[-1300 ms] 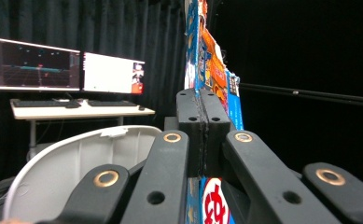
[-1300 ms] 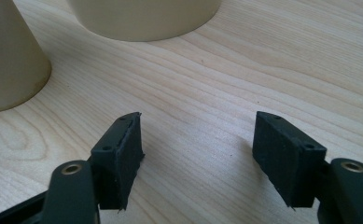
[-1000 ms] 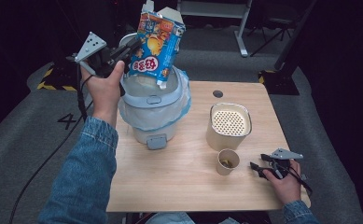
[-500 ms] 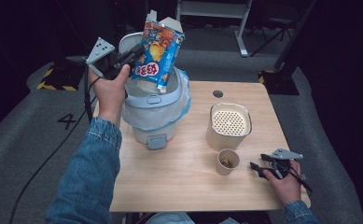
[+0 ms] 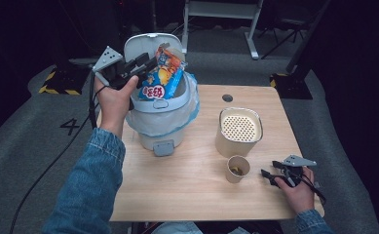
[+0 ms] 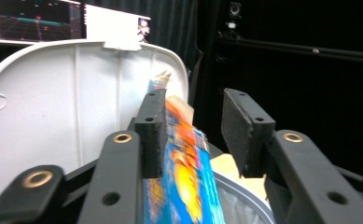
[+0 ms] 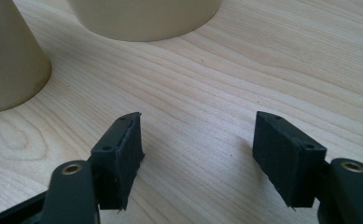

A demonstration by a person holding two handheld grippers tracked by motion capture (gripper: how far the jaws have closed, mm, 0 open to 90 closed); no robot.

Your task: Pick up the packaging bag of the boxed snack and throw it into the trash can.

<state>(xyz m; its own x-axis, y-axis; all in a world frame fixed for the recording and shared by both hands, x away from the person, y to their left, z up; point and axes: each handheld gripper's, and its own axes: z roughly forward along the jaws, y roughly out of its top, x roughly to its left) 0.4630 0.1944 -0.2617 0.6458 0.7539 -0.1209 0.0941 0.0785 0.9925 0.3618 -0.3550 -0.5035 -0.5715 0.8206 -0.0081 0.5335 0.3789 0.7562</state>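
The person's left gripper (image 5: 145,63) hovers over the white bin (image 5: 162,114) at the far left of the wooden bench (image 5: 187,190), its jaws spread apart. A colourful snack packet (image 5: 160,78) stands tilted in the mouth of the bin; in the left gripper view the packet (image 6: 184,172) lies against the inner face of one jaw while the other jaw stands clear of it, so nothing is pinched. The bin's lid (image 5: 150,46) is raised upright behind the packet, and a clear liner bag (image 5: 189,105) folds over the rim. To the right of the bin sits a cream container (image 5: 239,131) with a perforated top, and just in front of it a small paper cup (image 5: 237,168) with something dark at its bottom. The right gripper (image 5: 270,176) rests low on the bench near the right front edge, close beside the cup, its jaws wide open over bare wood (image 7: 207,93).
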